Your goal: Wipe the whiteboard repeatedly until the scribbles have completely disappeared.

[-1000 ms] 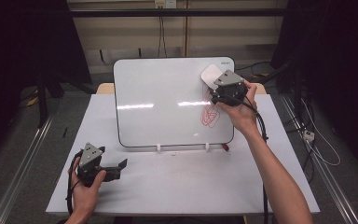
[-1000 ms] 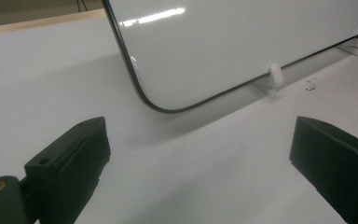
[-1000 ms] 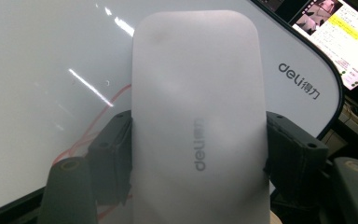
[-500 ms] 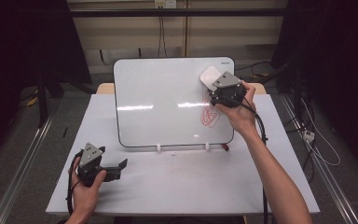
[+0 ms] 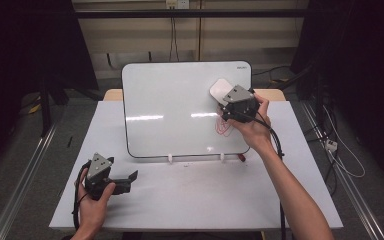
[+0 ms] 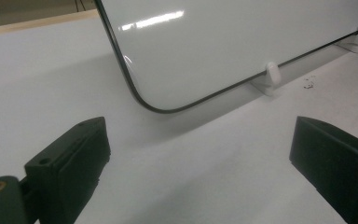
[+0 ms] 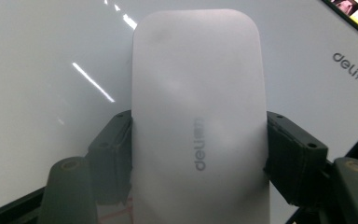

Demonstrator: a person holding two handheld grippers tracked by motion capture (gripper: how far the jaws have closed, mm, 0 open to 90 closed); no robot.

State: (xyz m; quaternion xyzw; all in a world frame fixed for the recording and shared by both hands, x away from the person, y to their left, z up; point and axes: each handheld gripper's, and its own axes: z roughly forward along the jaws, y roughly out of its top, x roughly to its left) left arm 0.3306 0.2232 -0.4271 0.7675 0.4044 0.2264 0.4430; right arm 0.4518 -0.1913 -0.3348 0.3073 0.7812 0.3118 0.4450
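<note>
Gripping a white eraser [image 7: 198, 126] across its two long sides, the right gripper [image 5: 228, 98] is holding it flat against the upper right part of the whiteboard [image 5: 180, 100], both black jaws pressing on the eraser's edges. The eraser is showing as a smooth, pale oblong with rounded corners and a grey "deli" logo printed along its length near one long edge; in the high view its upper end [image 5: 220, 89] is sticking out past the gripper toward the board's top right corner. Just below the gripper, a red scribble [image 5: 223, 127] is sitting on the board surface, looped and untidy, with the eraser resting above it. The whiteboard is standing tilted back on two small white feet [image 6: 271, 74] on the white table [image 5: 190, 200], and it is carrying the same "deli" mark [image 7: 352, 70] in its corner. The left gripper [image 5: 125, 181] is lying low on the table's near left part in the person's hand, well apart from the board, its jaws standing wide apart with nothing between them and pointing toward the board's lower left corner [image 6: 144, 100].
</note>
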